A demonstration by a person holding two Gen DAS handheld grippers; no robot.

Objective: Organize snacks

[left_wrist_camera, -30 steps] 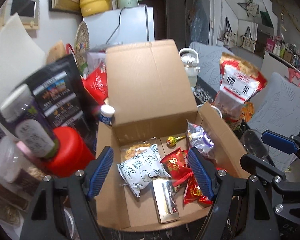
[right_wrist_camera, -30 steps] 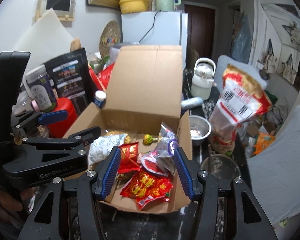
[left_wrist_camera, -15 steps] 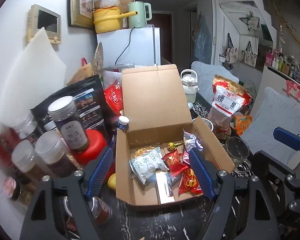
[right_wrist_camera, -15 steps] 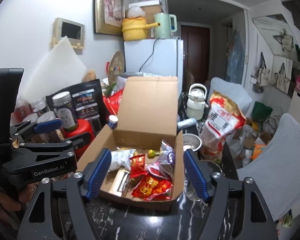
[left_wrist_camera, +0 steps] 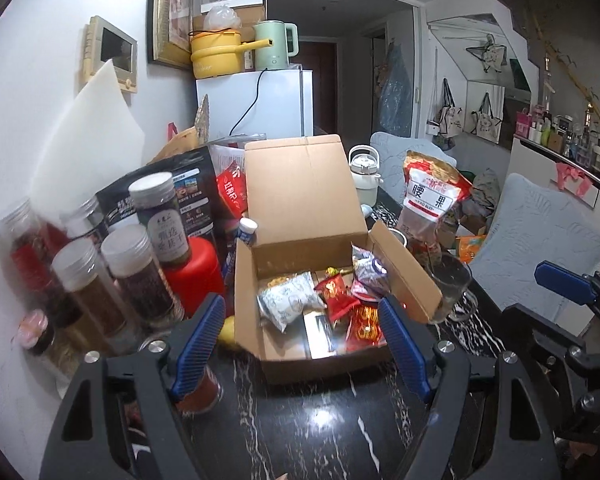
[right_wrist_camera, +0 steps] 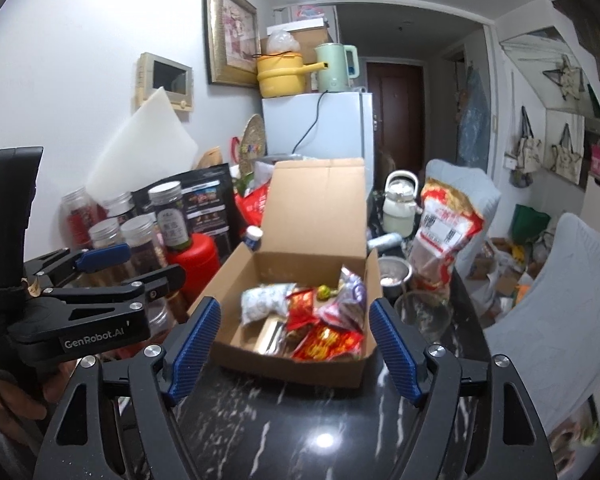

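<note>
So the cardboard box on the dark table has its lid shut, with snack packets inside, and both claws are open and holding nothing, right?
Not quite: the cardboard box has its lid standing open, not shut; the right wrist view shows the flap upright behind it. The rest holds: snack packets lie inside, and the left gripper and right gripper are both open and hold nothing.
</note>
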